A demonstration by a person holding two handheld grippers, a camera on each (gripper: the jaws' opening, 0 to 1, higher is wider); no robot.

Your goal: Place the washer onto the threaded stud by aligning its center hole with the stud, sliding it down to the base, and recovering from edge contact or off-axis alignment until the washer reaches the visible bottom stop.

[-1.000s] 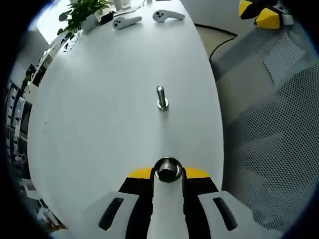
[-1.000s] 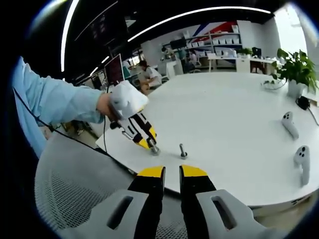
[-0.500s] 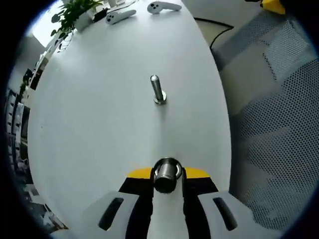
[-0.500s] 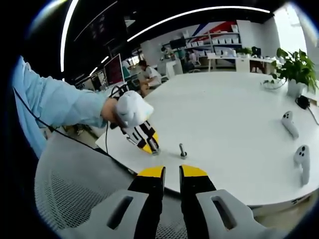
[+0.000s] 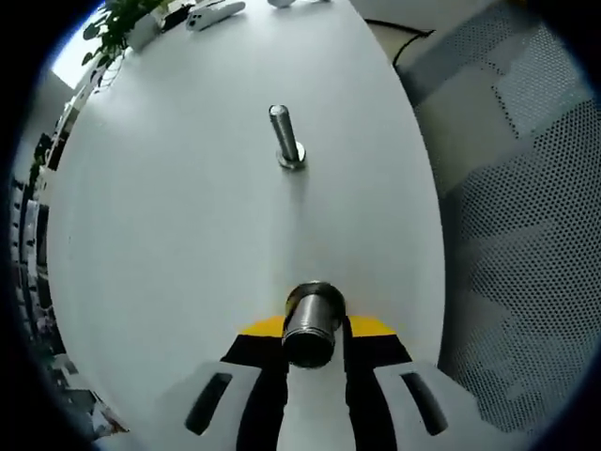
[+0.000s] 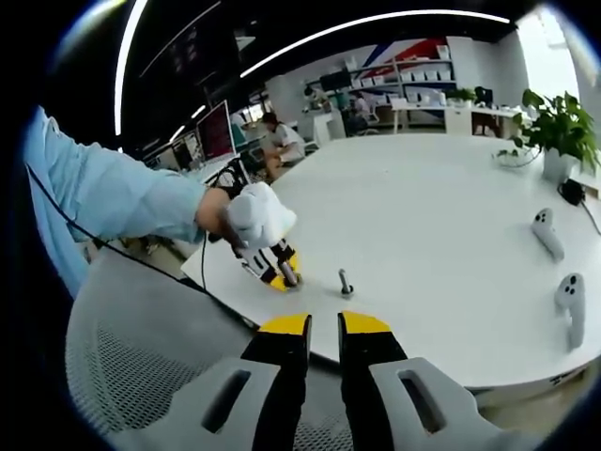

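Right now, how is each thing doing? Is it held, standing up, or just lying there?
Washer: held between the jaws of the left hand-held gripper, not on the stud yet.
Threaded stud: standing on the white table, bare.
Right hand-held gripper: shut, holding nothing.
Two white controllers: lying on the table.
Potted plant: standing upright.

No legible text, label, brand, number or sign is found in either view. The far wall (image 6: 413, 52) in the right gripper view carries red and blue striping, but no characters on it can be read. The monitor (image 6: 214, 132) there shows nothing readable.
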